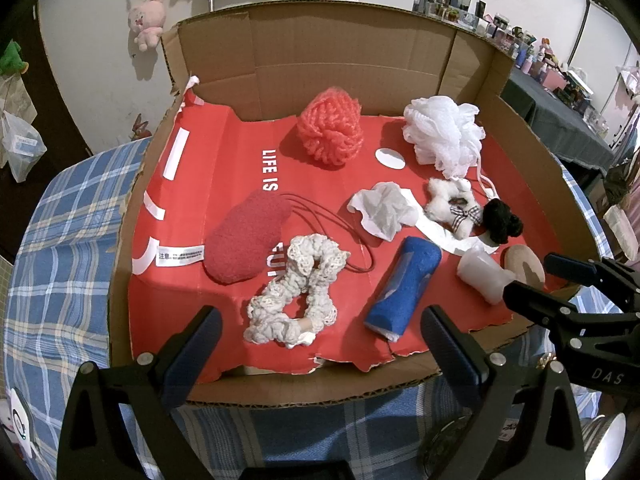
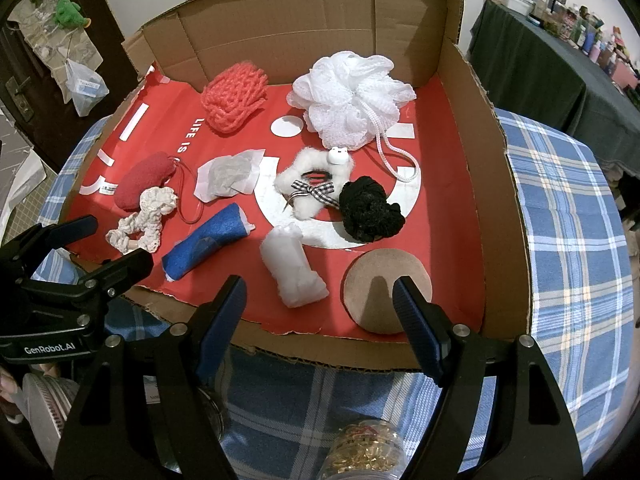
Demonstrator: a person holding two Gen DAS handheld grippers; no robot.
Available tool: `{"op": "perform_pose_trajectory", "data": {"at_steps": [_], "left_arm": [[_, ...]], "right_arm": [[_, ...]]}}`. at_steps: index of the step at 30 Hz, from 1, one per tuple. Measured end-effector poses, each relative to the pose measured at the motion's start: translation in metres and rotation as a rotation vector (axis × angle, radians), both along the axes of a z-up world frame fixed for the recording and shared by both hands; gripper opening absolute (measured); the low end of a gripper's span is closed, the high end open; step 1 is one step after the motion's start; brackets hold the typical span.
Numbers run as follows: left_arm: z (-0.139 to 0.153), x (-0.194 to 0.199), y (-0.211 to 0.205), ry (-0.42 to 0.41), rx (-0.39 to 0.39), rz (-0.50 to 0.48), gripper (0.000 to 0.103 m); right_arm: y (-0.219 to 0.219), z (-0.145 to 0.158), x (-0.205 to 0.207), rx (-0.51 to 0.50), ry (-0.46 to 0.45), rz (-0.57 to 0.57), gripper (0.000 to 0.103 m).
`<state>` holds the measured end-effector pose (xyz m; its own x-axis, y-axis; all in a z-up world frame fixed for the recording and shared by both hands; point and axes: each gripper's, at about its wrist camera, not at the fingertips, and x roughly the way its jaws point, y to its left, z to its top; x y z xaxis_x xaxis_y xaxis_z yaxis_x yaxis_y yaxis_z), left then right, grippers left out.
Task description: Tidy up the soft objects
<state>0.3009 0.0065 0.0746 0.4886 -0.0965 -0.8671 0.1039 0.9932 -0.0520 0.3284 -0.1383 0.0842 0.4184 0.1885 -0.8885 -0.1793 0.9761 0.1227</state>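
Left claw (image 1: pixel 320 336): spread wide, holding nothing, hovering over the near edge of the cardboard tray (image 1: pixel 280 60), aimed between the cream lace scrunchie (image 1: pixel 294 292) and the blue rolled cloth (image 1: pixel 404 284).
Right claw (image 2: pixel 320 304): also spread and empty, poised at the near edge, with the white soft bundle (image 2: pixel 292 268) and the round tan pad (image 2: pixel 386 284) just ahead of its fingers.
Near row: scrunchie, blue roll, white bundle and tan pad lie apart from one another along the front of the red liner (image 1: pixel 224 148).
Middle row: the dark red fuzzy pouch (image 1: pixel 244 236) with its cord at left, crumpled white paper (image 1: pixel 384 208) at centre, then a white fluffy toy (image 2: pixel 312 184) with a checked bow, touching the black knitted piece (image 2: pixel 370 210).
Far row: the coral mesh puff (image 1: pixel 330 128) and the white mesh puff (image 1: pixel 444 132) near the back wall, well apart.
Under it all: the tray sits on a bench with a blue plaid cloth (image 2: pixel 568 216).
Progress: every soft item lies inside the tray, spread in loose rows, none stacked or grouped by kind. That fits either a finished laying-out or a jumble awaiting sorting; the pictures do not settle which.
Left to do: cannot be judged; no separate destination is visible.
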Motion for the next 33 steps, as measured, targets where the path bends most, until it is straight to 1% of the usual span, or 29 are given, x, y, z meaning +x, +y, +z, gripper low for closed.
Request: {"op": "perform_pose_trajectory", "data": {"at_steps": [13,17,19,22,26,28,32,33], "left_arm": [[0.000,0.001,0.000,0.004,-0.004,0.011,0.101],[0.004,0.001,0.005,-0.002,-0.012,0.028,0.101],[0.010,-0.001,0.010,-0.012,-0.011,0.047,0.101],[0.028,-0.012,0.016,-0.061,-0.017,0.049,0.101],[0.062,-0.038,0.023,-0.157,-0.001,0.060,0.101],[0.078,-0.053,0.027,-0.199,-0.018,0.061,0.102],[0.103,-0.088,0.031,-0.294,-0.039,0.058,0.103],[0.109,-0.098,0.030,-0.319,-0.040,0.049,0.103]], "right_arm": [[0.001,0.001,0.000,0.005,-0.002,0.003,0.075],[-0.002,0.008,-0.001,0.008,-0.027,-0.004,0.075],[-0.005,0.018,-0.004,0.018,-0.050,-0.005,0.075],[-0.008,0.038,-0.013,0.020,-0.098,-0.013,0.075],[-0.009,0.069,-0.034,0.024,-0.169,-0.007,0.075],[-0.009,0.085,-0.051,0.027,-0.215,-0.002,0.075],[-0.009,0.109,-0.087,0.036,-0.288,0.023,0.075],[-0.009,0.114,-0.098,0.034,-0.311,0.025,0.078]]}}
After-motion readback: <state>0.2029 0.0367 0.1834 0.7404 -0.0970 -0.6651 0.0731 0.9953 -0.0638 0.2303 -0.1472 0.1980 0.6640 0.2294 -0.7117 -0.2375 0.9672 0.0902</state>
